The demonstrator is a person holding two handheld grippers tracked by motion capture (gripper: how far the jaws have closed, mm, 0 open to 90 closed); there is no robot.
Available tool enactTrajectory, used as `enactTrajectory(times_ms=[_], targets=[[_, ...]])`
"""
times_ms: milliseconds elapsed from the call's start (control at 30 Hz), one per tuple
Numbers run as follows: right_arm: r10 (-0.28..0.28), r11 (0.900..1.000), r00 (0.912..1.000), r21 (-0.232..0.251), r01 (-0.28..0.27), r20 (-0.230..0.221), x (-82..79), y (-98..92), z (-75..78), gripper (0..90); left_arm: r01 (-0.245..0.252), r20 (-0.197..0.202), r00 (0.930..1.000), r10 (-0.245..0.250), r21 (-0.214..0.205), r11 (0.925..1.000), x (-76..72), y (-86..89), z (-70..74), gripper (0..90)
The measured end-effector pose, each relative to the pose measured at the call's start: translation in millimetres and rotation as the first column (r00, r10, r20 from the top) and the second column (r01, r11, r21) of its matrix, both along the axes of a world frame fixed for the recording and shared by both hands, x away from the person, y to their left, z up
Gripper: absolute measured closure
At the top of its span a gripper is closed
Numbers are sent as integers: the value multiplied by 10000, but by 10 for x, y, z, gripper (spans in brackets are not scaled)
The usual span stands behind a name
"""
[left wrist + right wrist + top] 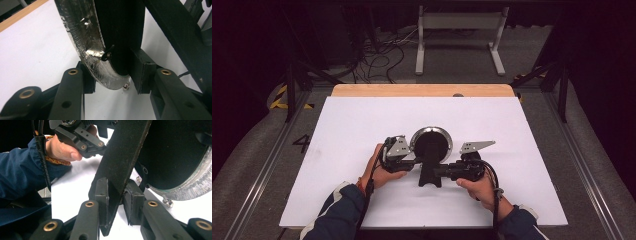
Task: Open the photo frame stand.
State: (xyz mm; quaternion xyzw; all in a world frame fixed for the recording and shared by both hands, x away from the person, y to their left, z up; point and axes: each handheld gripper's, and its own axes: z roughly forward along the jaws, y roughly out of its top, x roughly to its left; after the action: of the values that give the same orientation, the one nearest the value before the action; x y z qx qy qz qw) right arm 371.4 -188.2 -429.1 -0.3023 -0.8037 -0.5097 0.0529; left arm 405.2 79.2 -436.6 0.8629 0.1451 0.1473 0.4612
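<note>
The round pan (431, 145) with a silvery rim and black handle (430, 174) sat at the white board's (342, 130) centre, handle pointing to six o'clock. The left gripper (412, 159), at the pan's eight o'clock, had its jaws spread either side of the rim (93, 57). The right gripper (439, 172), reaching in from four o'clock, pinched the handle (120, 167).

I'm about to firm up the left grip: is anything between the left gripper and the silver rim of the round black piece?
Nothing visible is in the way. The left gripper already straddles the silver rim, with a small black loop just above the pads. The right gripper clamps the flat black handle.
</note>
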Motion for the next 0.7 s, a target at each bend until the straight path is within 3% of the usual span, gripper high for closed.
enactTrajectory(times_ms=[267, 700], targets=[[-48, 10000, 10000, 29, 48, -4, 21, -4, 12, 749, -464, 602, 9971, 455, 136, 9988, 6, -4, 1, 629], [-247, 9997, 9997, -85, 247, 38, 50, -2, -8, 751, -818, 981, 9920, 799, 151, 9965, 22, -17, -12, 644]])
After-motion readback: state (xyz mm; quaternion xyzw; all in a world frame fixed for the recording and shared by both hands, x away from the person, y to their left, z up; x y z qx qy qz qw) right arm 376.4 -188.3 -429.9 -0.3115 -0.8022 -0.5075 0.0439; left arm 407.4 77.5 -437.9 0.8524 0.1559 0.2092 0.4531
